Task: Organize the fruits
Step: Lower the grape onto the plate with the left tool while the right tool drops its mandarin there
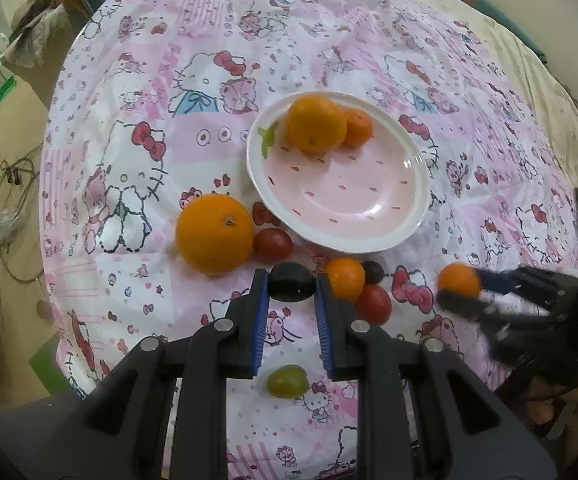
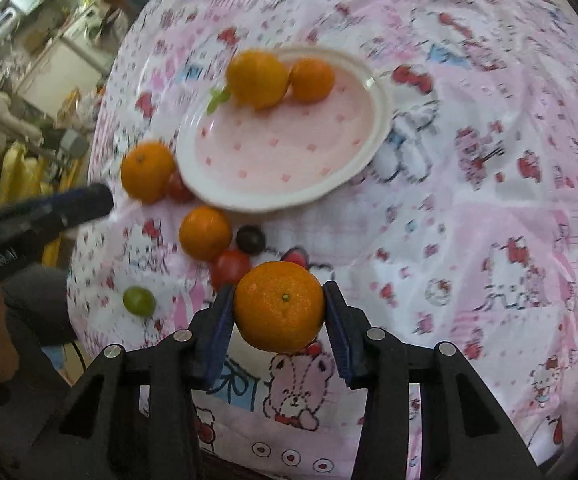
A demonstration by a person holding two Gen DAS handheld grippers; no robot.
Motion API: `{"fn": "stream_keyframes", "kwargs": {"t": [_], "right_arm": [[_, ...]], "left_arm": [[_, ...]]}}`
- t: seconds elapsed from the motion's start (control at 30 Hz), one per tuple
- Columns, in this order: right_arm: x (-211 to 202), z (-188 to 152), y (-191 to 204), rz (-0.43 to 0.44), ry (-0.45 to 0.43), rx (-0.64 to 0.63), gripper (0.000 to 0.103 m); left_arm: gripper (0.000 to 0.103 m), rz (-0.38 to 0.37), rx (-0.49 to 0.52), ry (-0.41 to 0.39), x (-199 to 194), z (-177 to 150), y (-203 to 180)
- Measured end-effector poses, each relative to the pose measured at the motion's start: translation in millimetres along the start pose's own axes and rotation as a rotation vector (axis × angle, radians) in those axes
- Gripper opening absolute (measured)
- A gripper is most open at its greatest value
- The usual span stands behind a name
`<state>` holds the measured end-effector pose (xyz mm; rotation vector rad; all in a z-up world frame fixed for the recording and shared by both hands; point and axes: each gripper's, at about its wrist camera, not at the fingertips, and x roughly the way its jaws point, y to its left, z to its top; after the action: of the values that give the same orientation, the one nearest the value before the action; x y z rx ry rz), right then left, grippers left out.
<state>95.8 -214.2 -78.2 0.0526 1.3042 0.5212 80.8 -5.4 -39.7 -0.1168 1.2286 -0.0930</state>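
A small dark oval plum-like fruit is held between the blue pads of the left gripper, clamped at its two ends above the pink cartoon-print cloth covering the bench. A round orange mandarin is gripped between the jaws of the right gripper — pads are pressed against both sides; the same pair is seen blurred at the right edge of the left wrist view.

A white-rimmed pink plate with strawberry-seed marks lies on the cloth beyond both grippers; a large orange and a smaller mandarin, touching each other, are seen on its far side.

On the cloth, near the plate's rim — a big orange touching a red cherry tomato; another small mandarin, a second red tomato and a small dark round fruit are clustered together. A green grape lies apart, nearest the camera.
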Motion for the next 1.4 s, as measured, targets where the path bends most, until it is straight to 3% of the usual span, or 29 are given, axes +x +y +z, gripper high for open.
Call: {"fn": "stream_keyframes", "kwargs": {"t": [0.3, 0.6, 1.23, 1.4], "right_arm": [[-39, 19, -16, -0.002, -0.178, 0.089, 0.045], [-64, 54, -20, 0.035, -0.295, 0.048, 0.045], [-12, 123, -48, -0.004, -0.21, 0.015, 0.046], [16, 129, -51, -0.014, -0.144, -0.004, 0.046]], "left_arm": [[0.019, 0.018, -0.009, -0.028, -2, 7, 3], [0.019, 0.046, 0.034, -0.065, -4, 37, -1], [0.019, 0.061, 0.082, -0.019, 52, 89, -6], [0.019, 0.055, 0.102, 0.001, 72, 95, -11]]}}
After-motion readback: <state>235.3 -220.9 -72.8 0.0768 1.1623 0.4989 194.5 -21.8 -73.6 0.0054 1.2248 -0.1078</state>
